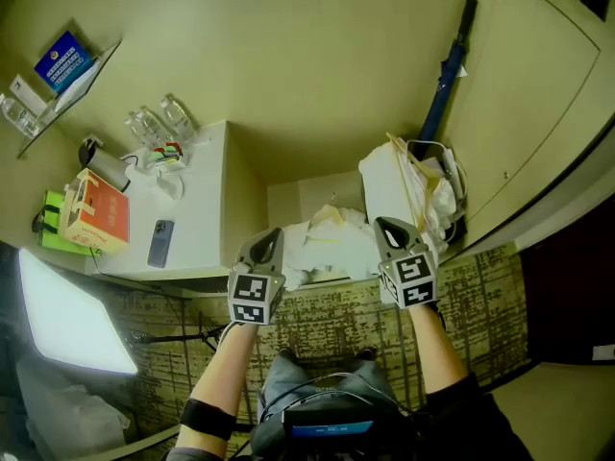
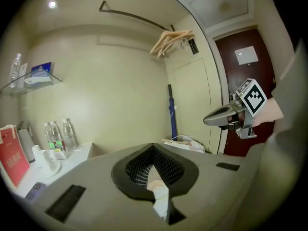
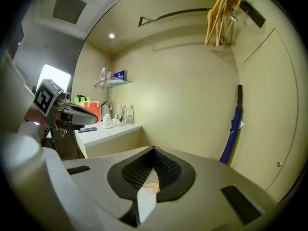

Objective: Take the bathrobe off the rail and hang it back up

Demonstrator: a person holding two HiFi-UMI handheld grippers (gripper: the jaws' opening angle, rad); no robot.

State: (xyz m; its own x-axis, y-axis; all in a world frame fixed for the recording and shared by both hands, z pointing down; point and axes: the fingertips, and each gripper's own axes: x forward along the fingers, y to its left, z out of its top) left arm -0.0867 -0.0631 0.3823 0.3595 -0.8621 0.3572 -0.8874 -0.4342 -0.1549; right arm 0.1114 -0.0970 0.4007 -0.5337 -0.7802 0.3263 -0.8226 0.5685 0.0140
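The room is a narrow entry corner with pale yellow walls, a dark red door [image 2: 248, 81] and a patterned carpet [image 1: 336, 329] underfoot. A white surface [image 1: 202, 195] runs along the wall on the person's left. High up, a thin rail [image 2: 130, 14] crosses the alcove, and a bunch of wooden hangers [image 2: 171, 38] hangs at its end nearest the door.

The bathrobe [image 1: 327, 243] is off the rail. It shows as a rumpled white mass low against the wall, between the surface and the corner where a blue umbrella [image 1: 444, 75] leans. From above it sits right between the two claws.

The person holds both arms out at about the same height. The left claw [image 1: 270, 242] and the right claw [image 1: 387, 230] point forward and slightly down, side by side but well apart. Each one has its jaws pressed together, and each one's own view shows a fold of white cloth [image 2: 158, 191] pinched in the seam, so both are clamped on the bathrobe.

On the surface stand a red box [image 1: 96, 211], a kettle [image 1: 104, 164], some water bottles [image 1: 159, 121] and a dark phone [image 1: 160, 242] lying flat near the front edge. A small glass shelf [image 1: 91, 70] is fixed to the wall above them.
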